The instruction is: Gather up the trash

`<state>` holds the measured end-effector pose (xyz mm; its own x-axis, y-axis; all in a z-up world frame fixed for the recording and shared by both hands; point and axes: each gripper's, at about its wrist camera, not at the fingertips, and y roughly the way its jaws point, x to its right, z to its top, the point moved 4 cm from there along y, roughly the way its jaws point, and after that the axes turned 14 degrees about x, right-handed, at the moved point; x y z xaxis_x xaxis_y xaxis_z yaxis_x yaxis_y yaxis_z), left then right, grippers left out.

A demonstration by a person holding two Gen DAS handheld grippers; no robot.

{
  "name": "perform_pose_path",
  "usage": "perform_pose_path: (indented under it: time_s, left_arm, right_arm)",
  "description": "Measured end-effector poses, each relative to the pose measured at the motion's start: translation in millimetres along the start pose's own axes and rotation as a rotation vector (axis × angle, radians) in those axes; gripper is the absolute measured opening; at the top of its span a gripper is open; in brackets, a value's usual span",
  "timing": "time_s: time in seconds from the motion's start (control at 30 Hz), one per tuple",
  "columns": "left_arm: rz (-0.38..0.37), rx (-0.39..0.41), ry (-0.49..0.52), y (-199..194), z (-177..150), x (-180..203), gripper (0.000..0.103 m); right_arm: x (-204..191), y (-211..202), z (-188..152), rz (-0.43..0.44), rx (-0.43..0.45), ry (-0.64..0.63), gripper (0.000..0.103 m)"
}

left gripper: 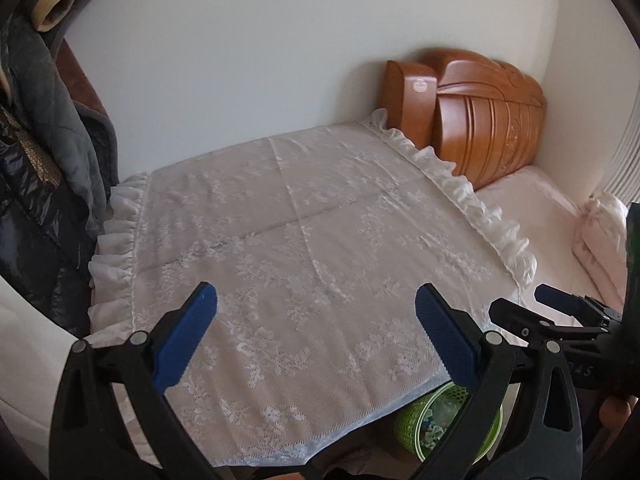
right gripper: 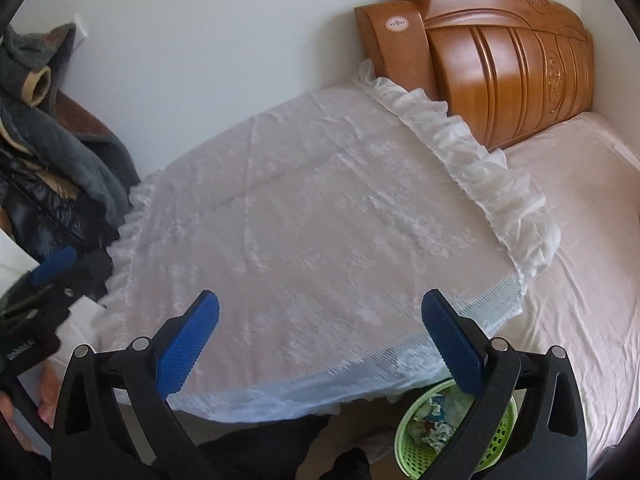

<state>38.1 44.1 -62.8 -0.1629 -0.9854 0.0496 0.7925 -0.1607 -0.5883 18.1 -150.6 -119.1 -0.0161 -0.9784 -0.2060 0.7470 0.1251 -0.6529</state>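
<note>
A green mesh waste basket (right gripper: 416, 436) with crumpled trash (right gripper: 438, 420) inside stands on the floor below the table's near right corner; it also shows in the left wrist view (left gripper: 408, 428). My left gripper (left gripper: 316, 300) is open and empty above the white lace tablecloth (left gripper: 304, 240). My right gripper (right gripper: 320, 308) is open and empty above the same cloth (right gripper: 312, 208). The left gripper appears at the left edge of the right wrist view (right gripper: 56, 264), and the right gripper at the right edge of the left wrist view (left gripper: 560, 300).
A wooden headboard (right gripper: 496, 64) stands against the wall at the back right, beside a bed with a pink sheet (right gripper: 584, 216). Dark coats and clothes (left gripper: 36, 160) are piled at the left. A white wall is behind the table.
</note>
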Motion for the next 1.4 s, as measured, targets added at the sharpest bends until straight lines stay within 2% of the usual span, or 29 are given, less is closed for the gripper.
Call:
perform_pose_path:
  time_s: [0.4,1.4]
  left_arm:
    - [0.031,0.068,-0.017,12.2,40.7,-12.2,0.095]
    - [0.054,0.050,0.007,18.8,39.3,-4.9,0.095]
  right_arm:
    - [-28.1,-13.9,49.1,-0.020,0.133,-0.114,0.101]
    - [-25.1,-17.6,43.7,-0.043,0.121,-0.118,0.101]
